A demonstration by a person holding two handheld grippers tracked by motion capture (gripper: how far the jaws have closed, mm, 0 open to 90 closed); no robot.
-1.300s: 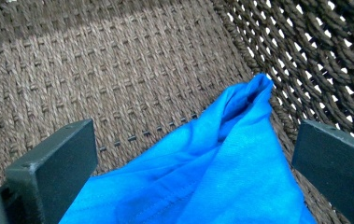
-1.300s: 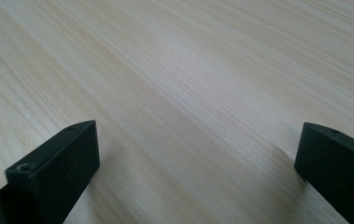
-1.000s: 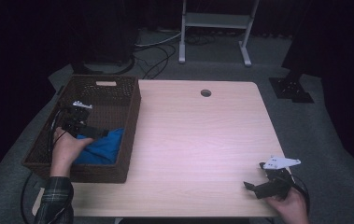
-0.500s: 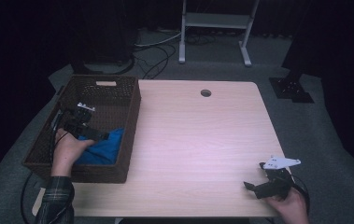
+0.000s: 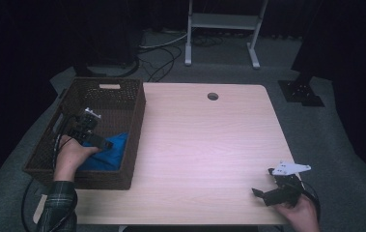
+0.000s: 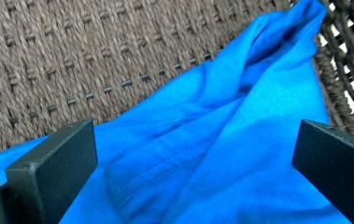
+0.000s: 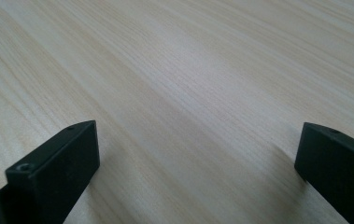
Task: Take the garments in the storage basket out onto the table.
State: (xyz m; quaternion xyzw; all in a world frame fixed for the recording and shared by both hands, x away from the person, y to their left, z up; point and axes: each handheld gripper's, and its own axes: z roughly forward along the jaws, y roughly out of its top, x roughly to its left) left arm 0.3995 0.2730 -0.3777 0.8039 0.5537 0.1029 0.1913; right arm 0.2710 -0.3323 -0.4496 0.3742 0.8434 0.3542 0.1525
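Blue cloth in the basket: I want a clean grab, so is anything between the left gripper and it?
Nothing visible: the left gripper is open directly over the blue cloth inside the wicker basket, with only fabric between its fingers.

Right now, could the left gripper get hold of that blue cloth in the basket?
Probably yes. The left gripper is already down inside the wicker basket, its jaws wide open with the blue cloth lying between them. Nothing sits in between, so closing should catch a fold.
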